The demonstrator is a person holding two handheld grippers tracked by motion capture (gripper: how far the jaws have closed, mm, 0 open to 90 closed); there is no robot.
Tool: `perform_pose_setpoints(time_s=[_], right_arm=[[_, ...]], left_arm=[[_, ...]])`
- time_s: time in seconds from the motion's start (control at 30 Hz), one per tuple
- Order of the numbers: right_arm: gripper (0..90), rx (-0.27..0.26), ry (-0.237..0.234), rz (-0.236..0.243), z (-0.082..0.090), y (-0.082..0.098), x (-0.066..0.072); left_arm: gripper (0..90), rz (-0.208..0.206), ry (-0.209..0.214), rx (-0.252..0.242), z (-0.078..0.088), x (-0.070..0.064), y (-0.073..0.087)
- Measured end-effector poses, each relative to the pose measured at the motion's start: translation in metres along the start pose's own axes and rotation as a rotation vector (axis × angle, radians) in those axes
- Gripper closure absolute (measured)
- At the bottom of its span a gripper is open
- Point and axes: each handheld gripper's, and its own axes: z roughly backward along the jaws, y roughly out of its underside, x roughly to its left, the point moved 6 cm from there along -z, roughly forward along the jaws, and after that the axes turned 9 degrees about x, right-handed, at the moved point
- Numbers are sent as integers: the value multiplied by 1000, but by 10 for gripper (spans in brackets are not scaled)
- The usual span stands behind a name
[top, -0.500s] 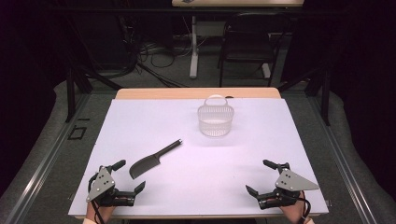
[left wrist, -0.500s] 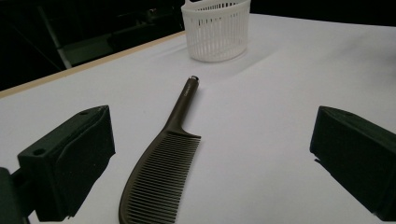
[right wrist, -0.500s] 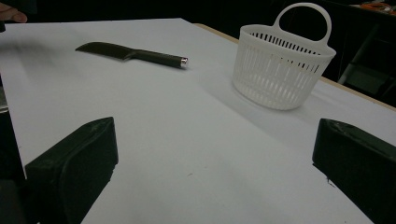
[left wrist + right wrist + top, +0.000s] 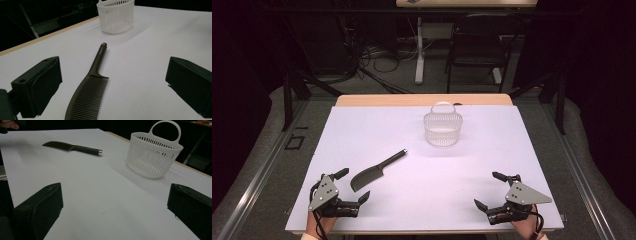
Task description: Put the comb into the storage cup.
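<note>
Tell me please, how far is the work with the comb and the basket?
Nothing looks done yet: the dark comb lies flat on the white table cover, apart from the white basket. Nothing is in hand: the left gripper sits nearest the comb with jaws wide open, and the right gripper is open too. Grasping and moving the comb probably remain.

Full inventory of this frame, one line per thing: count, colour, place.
comb: 1, dark, lying flat on the sheet at near left, handle pointing toward the basket
basket: 1, white slotted plastic with a loop handle, upright on the far middle of the sheet
sheet: 1, white, covering the table top
table: 1, tan edge showing past the far side of the sheet
chair: 1, dark, on the floor beyond the table
left tool: 1, black, near left edge, open, beside the comb
right tool: 1, black, near right edge, open, holding nothing
</note>
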Motion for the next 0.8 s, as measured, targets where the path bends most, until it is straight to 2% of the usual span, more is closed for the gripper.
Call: perform_pose_setpoints(time_s=[0.2, 0.43, 0.53, 0.57, 0.8], right_arm=[[0, 7, -2, -2, -1, 1, 0], [0, 10, -14, -1, -4, 1, 0], [0, 16, -20, -4, -5, 1, -1], [0, 14, -21, -6, -5, 1, -1], [0, 9, -23, -6, -4, 2, -1]], left_arm=[[7, 14, 7, 18, -5, 4, -4], [7, 12, 15, 29, -12, 6, -12], [13, 14, 21, 39, -15, 5, -14], [11, 21, 23, 56, -19, 5, -16], [3, 16, 33, 73, -26, 5, -22]])
